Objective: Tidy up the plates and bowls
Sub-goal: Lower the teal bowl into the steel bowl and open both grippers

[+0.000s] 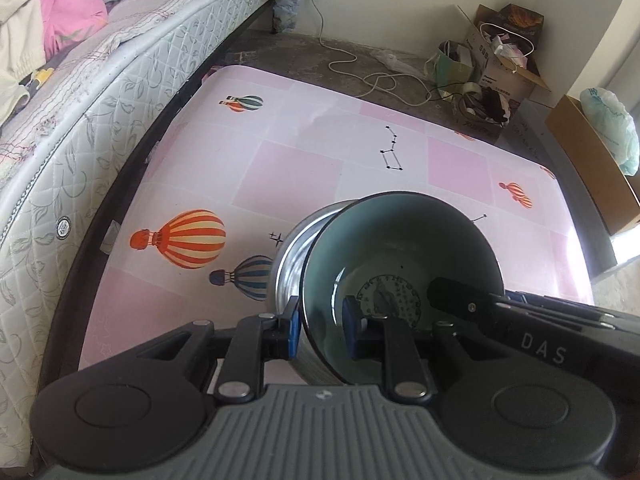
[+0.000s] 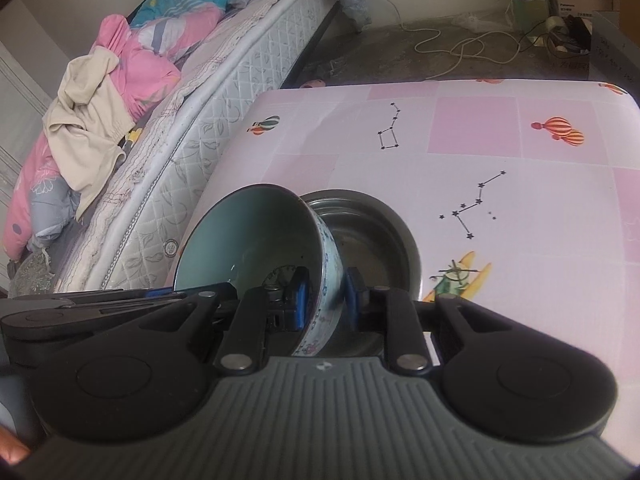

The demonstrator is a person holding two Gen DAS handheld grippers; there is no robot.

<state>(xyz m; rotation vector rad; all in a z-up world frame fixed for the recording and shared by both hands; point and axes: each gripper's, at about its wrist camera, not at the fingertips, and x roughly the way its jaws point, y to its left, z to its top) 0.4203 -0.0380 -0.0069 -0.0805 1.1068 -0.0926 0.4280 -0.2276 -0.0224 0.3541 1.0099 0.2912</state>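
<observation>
A teal ceramic bowl (image 1: 404,248) with a patterned outside (image 2: 256,236) is held tilted on its side above a steel bowl (image 1: 294,256) that stands on the pink table (image 2: 520,208); the steel bowl also shows in the right wrist view (image 2: 372,232). My left gripper (image 1: 322,330) is shut on the teal bowl's wall, one blue pad inside and one outside. My right gripper (image 2: 323,300) is shut on the wall at the opposite side. The right gripper's body shows in the left wrist view (image 1: 520,308).
The pink balloon-print table (image 1: 280,152) stands beside a bed with a quilted mattress (image 1: 100,112) on its left. Bedding (image 2: 100,92) is piled on the bed. Beyond the table's far edge are a white cable (image 1: 360,68) and cardboard boxes (image 1: 504,60) on the floor.
</observation>
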